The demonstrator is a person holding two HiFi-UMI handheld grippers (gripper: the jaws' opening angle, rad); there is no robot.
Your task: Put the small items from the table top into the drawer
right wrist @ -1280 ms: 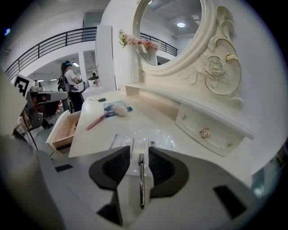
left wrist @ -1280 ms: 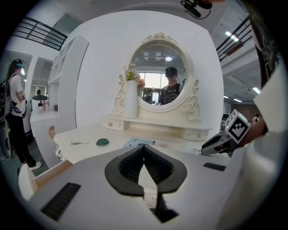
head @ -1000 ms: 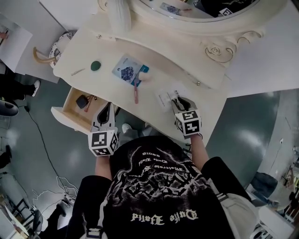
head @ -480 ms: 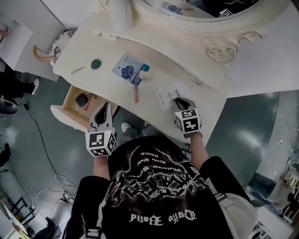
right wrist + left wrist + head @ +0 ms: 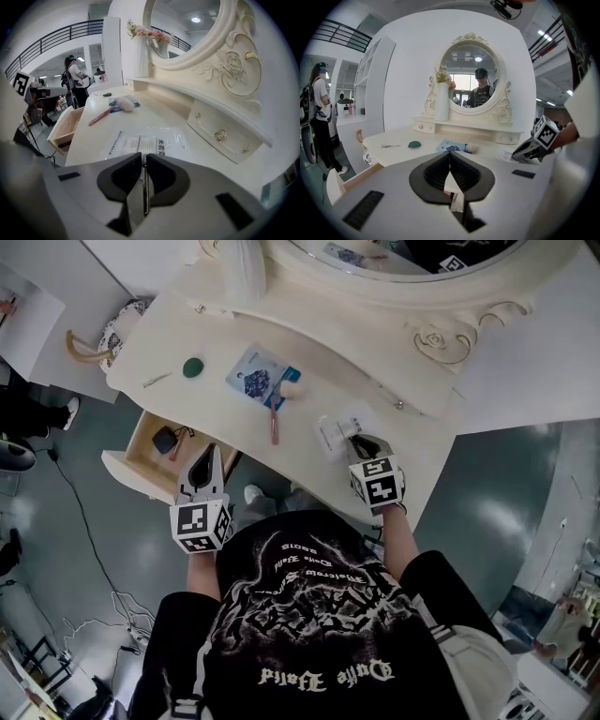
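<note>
A clear plastic packet with printed paper inside lies on the cream dressing table, and its near edge runs between the jaws of my right gripper. In the right gripper view those jaws are closing, with the pads pinching the packet. My left gripper hangs by the open drawer, off the table's front edge, shut and empty. A small black item lies in the drawer.
On the table top lie a pink brush, a blue-and-white packet, a pink puff, a green round piece and a metal clip. The mirror frame and its small drawers rise behind. A person stands far left.
My right gripper's jaws have closed onto the packet's near edge. The left gripper has drifted slightly left beside the drawer.
</note>
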